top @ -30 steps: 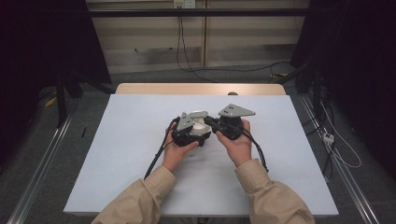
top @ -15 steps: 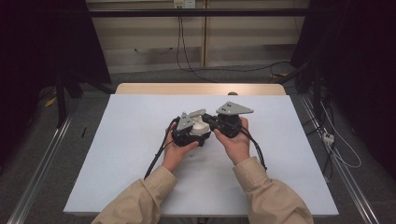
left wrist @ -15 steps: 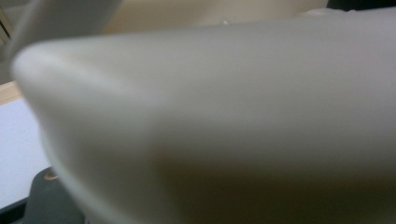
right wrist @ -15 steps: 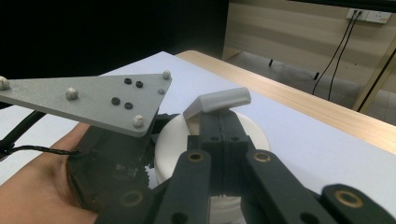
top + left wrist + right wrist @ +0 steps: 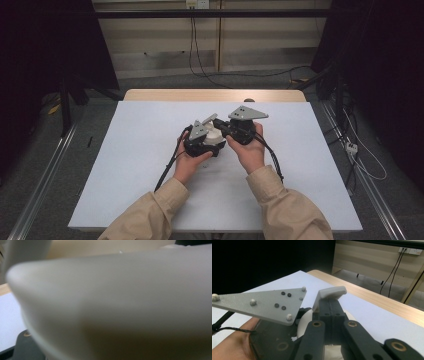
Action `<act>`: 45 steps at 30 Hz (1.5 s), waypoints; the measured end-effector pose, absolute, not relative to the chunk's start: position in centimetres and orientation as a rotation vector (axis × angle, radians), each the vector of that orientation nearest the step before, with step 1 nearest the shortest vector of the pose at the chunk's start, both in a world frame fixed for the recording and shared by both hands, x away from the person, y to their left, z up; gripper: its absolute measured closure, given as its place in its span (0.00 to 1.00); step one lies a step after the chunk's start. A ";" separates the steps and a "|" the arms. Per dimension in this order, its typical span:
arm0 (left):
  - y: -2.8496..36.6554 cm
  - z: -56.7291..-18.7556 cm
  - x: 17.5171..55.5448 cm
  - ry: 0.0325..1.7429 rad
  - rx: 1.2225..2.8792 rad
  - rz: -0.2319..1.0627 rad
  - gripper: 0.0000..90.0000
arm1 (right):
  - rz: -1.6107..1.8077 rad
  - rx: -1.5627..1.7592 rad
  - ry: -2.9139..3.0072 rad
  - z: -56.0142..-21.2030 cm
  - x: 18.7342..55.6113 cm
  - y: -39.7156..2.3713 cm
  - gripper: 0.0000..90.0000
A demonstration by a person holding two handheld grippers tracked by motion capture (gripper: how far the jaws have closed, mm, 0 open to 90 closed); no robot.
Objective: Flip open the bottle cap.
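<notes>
A white rounded object sits at the table's middle between both hands. My left gripper is against its near left side. In the left gripper view the blurred white object hides the jaws, apart from a black jaw corner at the bottom left. My right gripper points left at the object, and its black jaws are pressed together. A white tab stands right at my right gripper's tips; I cannot tell whether it is pinched. The left gripper's grey plate lies just beside it.
The white tabletop has a wooden strip along its far edge. Black cables trail from both grippers toward the near edge. Metal rails run along the floor on both sides, with cables and a plug strip at the right.
Both hands stay almost where they were. The right gripper's grey plate has edged slightly to the left.
</notes>
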State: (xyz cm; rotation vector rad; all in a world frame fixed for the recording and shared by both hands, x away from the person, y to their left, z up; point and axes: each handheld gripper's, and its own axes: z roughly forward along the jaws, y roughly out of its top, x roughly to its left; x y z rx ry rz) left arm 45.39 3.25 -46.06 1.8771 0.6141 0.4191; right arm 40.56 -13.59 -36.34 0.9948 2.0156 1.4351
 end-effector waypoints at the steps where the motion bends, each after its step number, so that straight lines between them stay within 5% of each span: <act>1: 3.2 -46.1 45.4 0.611 1.877 0.413 0.21 | 1.438 0.992 2.016 -36.3 40.6 -13.5 1.00; 45: 3.3 -46.1 45.4 0.619 1.877 0.416 0.21 | 1.434 0.973 2.018 -35.5 41.9 -12.1 1.00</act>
